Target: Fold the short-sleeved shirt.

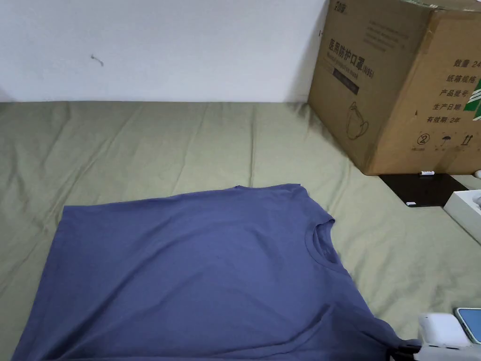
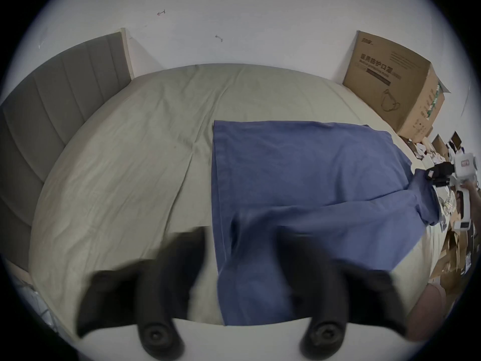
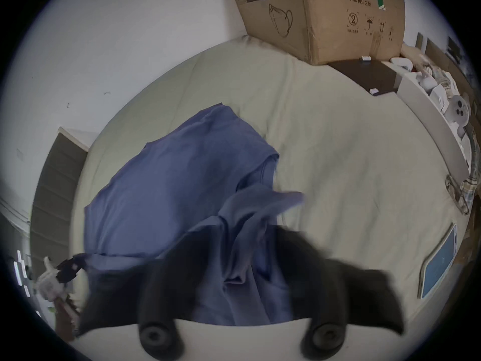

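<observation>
Claw, right: my right claw (image 3: 250, 262) sits nearest, its black jaws blurred, a bunched fold of the blue short-sleeved cotton shirt (image 1: 197, 268) running between them; I cannot tell whether both jaws press on it. In the head view its white body shows at the lower right corner, at the shirt's edge.
Claw, left: my left claw (image 2: 242, 267) has its jaws spread, the shirt's hem edge lying between them without a clear pinch.
Shirt: it lies mostly flat on the pale green bed sheet (image 1: 188, 141), collar toward the right, the near sleeve side lifted and rumpled at the right claw.
Phone: a blue-screened phone (image 3: 440, 262) rests on the bed right of the shirt.
Box: a large brown cardboard box (image 1: 399, 80) stands at the far right against the white wall (image 1: 164, 42).
</observation>
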